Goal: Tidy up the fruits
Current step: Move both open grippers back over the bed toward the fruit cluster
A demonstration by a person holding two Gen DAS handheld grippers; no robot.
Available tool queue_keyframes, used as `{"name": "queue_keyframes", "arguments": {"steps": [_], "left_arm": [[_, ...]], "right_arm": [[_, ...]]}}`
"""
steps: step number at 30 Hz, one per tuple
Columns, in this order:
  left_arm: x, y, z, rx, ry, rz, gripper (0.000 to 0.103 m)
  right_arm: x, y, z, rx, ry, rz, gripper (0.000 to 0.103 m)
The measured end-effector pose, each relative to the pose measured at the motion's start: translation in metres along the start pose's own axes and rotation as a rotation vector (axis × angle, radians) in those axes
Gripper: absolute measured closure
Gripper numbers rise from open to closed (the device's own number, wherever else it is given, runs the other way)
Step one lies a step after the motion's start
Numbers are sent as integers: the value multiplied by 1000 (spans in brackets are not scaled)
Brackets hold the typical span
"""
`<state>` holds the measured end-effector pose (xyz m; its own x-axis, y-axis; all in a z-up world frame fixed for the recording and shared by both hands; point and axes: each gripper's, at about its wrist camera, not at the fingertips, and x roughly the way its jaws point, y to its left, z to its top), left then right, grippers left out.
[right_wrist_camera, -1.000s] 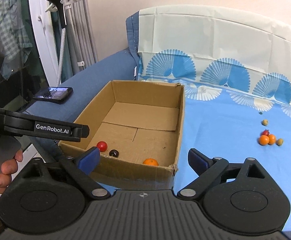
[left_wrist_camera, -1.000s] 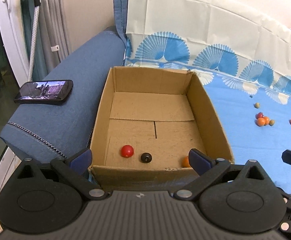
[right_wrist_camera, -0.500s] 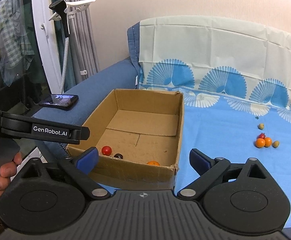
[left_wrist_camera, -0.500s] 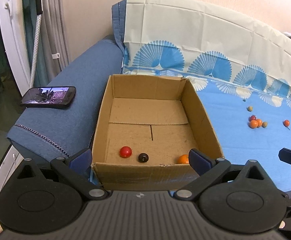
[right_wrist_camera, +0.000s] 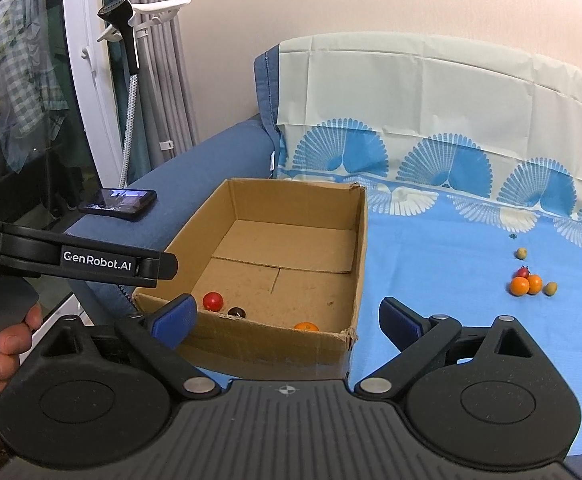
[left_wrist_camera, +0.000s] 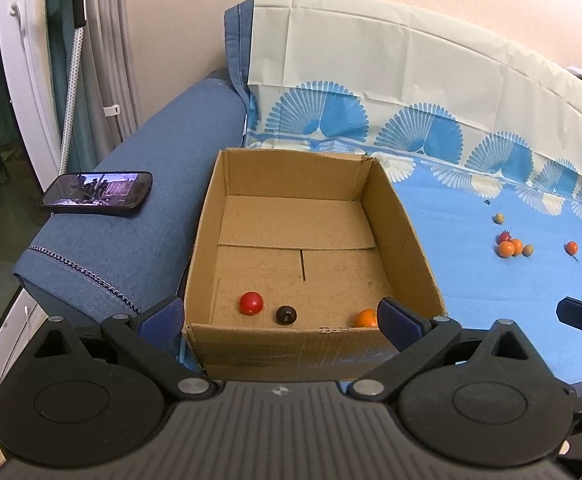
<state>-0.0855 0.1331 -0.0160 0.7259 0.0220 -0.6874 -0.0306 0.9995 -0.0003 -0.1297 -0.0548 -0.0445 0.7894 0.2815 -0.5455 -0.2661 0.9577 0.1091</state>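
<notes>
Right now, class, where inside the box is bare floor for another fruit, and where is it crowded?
The cardboard box is bare from mid-floor to its far wall. Its near wall is crowded: red fruit, dark fruit, orange.

I see the cardboard box (left_wrist_camera: 315, 240) sitting on the sofa seat, its left side against the armrest (left_wrist_camera: 139, 216). A phone (left_wrist_camera: 97, 193) lies flat on that armrest, left of the box. In the box, along its near wall, three fruits sit in a row: a tomato (left_wrist_camera: 251, 303) at left, a dark fruit (left_wrist_camera: 286, 315) in the middle, an orange (left_wrist_camera: 366, 318) at right. Well apart to the right, on the cloth (right_wrist_camera: 443, 272), a small cluster of fruits (right_wrist_camera: 529, 283) lies close together, with one single fruit (right_wrist_camera: 521, 253) just behind it.
</notes>
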Motion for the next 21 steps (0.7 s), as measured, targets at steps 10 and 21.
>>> {"name": "queue_keyframes", "arguments": {"steps": [10,21], "left_arm": [[6,-1,0,2,15,1,0],[11,-5,1,12,27,4,0]], "right_arm": [[4,0,1,12,12,-3,5],[8,-6,0,34,19,-5,5]]}}
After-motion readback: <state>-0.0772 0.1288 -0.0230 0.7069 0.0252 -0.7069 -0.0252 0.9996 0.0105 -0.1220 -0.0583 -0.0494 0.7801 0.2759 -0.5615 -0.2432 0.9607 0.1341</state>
